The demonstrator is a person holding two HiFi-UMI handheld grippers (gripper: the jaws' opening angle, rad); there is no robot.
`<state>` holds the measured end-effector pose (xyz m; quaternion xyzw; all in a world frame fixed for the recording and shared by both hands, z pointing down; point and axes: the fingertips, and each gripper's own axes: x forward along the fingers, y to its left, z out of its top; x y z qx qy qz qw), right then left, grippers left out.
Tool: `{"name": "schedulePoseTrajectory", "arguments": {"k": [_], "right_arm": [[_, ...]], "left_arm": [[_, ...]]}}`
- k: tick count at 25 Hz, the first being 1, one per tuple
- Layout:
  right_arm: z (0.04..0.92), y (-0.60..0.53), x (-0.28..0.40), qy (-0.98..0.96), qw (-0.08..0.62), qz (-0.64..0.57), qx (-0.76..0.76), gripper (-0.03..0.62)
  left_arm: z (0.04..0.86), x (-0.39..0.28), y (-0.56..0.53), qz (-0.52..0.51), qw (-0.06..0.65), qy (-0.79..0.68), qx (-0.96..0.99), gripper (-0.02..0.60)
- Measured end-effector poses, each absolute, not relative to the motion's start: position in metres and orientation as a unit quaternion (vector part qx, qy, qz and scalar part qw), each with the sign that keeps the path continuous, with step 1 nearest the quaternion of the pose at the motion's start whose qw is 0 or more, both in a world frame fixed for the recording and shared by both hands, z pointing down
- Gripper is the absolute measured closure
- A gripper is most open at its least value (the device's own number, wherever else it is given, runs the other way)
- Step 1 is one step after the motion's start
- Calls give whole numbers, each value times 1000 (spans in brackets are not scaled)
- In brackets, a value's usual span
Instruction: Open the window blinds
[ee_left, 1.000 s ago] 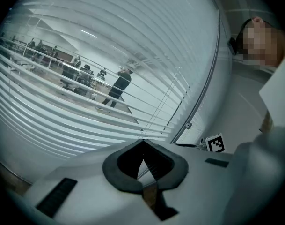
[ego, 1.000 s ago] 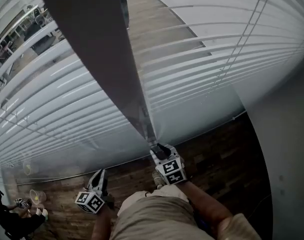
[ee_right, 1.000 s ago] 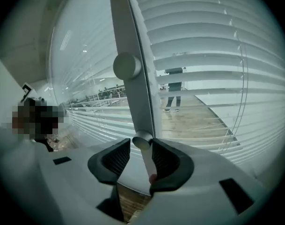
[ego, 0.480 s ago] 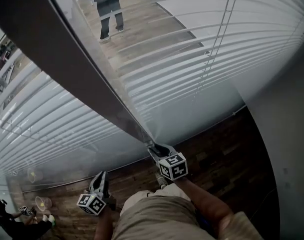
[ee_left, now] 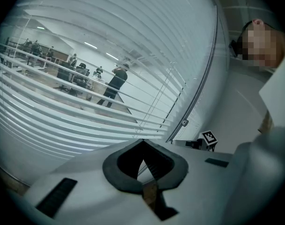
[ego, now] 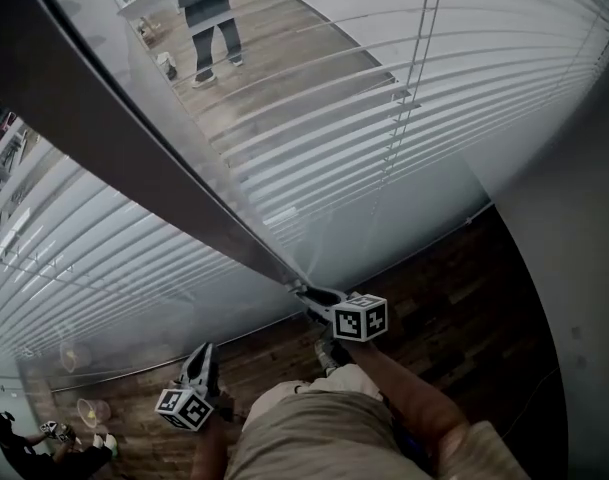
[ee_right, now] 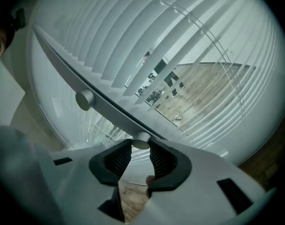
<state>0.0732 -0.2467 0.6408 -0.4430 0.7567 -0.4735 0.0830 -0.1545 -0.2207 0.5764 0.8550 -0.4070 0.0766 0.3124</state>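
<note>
Pinching a knob (ee_right: 141, 144) — right tongs (ee_right: 141, 146), just closed in; left tongs (ee_left: 142, 142) seemingly pressed together.

- Left gripper (ego: 201, 353): held low near the thigh, jaws together, nothing between.
- Right gripper (ego: 304, 293): out ahead on outstretched forearm (ego: 409, 400), jaws just closed in, pinching round knob (ee_right: 141, 142).
</note>
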Motion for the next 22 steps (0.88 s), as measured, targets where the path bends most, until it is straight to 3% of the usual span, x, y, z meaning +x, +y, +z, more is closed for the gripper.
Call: {"name": "schedulePoseTrajectory", "arguments": {"k": [4, 6, 11, 16, 19, 22], "right_arm": [[637, -251, 74, 736, 145, -523, -404, 467], [639, -249, 74, 749, 110, -500, -420, 467], [636, -247, 71, 778, -179, -280, -533, 467], [636, -245, 69, 718, -391, -72, -571, 465], [638, -245, 67, 717, -398, -42, -571, 465], [637, -244, 67, 753, -330, -87, -563, 462]], "left_arm": [[576, -153, -221, 76, 313, -405, 856, 568], [576, -152, -220, 76, 312, -404, 856, 568], [576, -150, -214, 76, 312, -406, 856, 568], [575, -148, -208, 73, 313, -408, 854, 569], [575, -149, -207, 74, 317, -409, 852, 569], [577, -150, -208, 76, 315, -408, 854, 568]]}}
